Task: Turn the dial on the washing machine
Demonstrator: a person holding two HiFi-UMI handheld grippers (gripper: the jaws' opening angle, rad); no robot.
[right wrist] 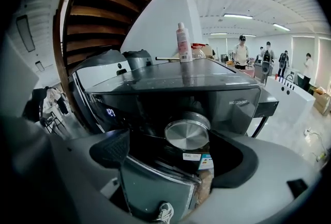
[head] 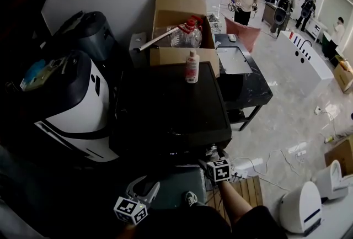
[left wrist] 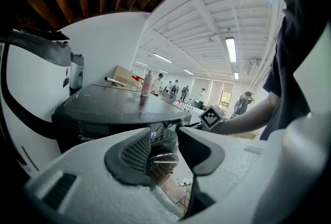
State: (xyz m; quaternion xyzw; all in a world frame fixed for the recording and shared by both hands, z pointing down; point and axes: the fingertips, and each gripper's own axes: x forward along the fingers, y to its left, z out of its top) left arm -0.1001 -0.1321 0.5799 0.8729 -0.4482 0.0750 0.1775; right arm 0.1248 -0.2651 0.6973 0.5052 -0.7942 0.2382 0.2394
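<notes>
The black washing machine [head: 171,111] fills the middle of the head view, and its front panel [right wrist: 227,101] faces the right gripper view. On that panel sits a round silver dial [right wrist: 187,134]. My right gripper [right wrist: 173,154] is open around the dial, one pad [right wrist: 111,148] well to its left and the other pad [right wrist: 235,161] close on its right. Its marker cube [head: 219,169] sits at the machine's front edge. My left gripper [left wrist: 165,158] is open and holds nothing, lower and to the left [head: 144,191], aimed at the panel from the side.
A pink bottle [head: 192,67] stands at the back of the machine's top, before an open cardboard box [head: 176,28]. A white-and-black appliance [head: 71,105] stands close on the left. A black table [head: 248,86] is on the right, with a wooden pallet [head: 248,191] on the floor and people far behind.
</notes>
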